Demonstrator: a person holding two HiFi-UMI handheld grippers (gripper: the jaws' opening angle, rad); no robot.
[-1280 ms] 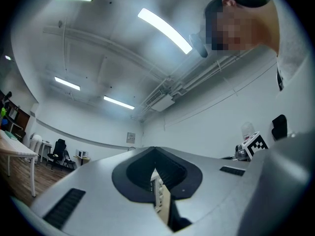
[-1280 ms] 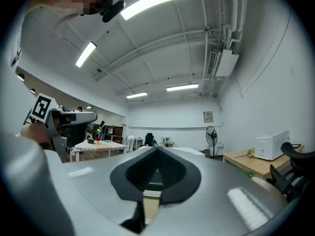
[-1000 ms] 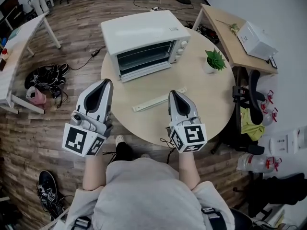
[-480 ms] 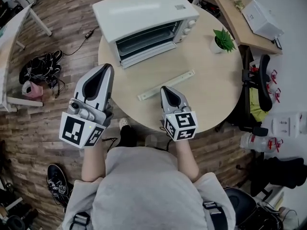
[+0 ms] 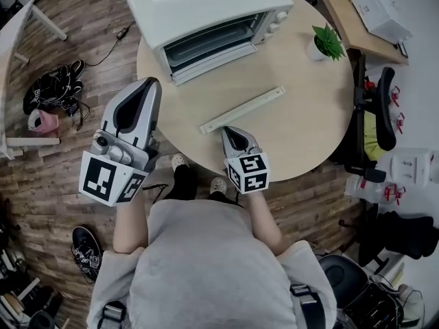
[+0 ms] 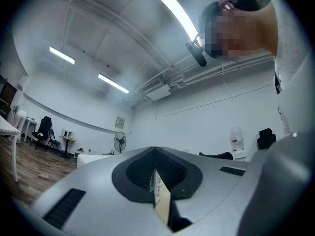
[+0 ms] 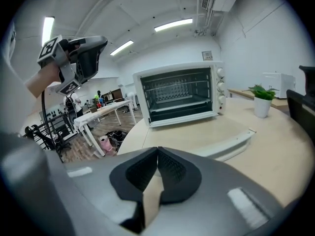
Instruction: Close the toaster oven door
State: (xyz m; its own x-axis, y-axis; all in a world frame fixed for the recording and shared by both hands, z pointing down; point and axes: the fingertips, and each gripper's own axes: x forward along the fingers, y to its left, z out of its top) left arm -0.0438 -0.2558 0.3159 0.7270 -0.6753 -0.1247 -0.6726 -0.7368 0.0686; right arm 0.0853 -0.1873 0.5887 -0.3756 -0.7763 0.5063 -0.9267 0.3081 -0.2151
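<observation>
Jaws: left gripper (image 5: 151, 86) and right gripper (image 5: 226, 131) both closed, empty.
Shift: we've backed right off; toaster oven (image 5: 206, 5) farther, door unreached.

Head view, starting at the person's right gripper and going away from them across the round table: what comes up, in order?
right gripper → long white strip → toaster oven

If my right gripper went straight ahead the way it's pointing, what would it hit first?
Most likely the oven, at its open front. The right gripper, shut, aims there across the table. The white strip lies lower and right of that line, though depth is hard to judge.
</observation>
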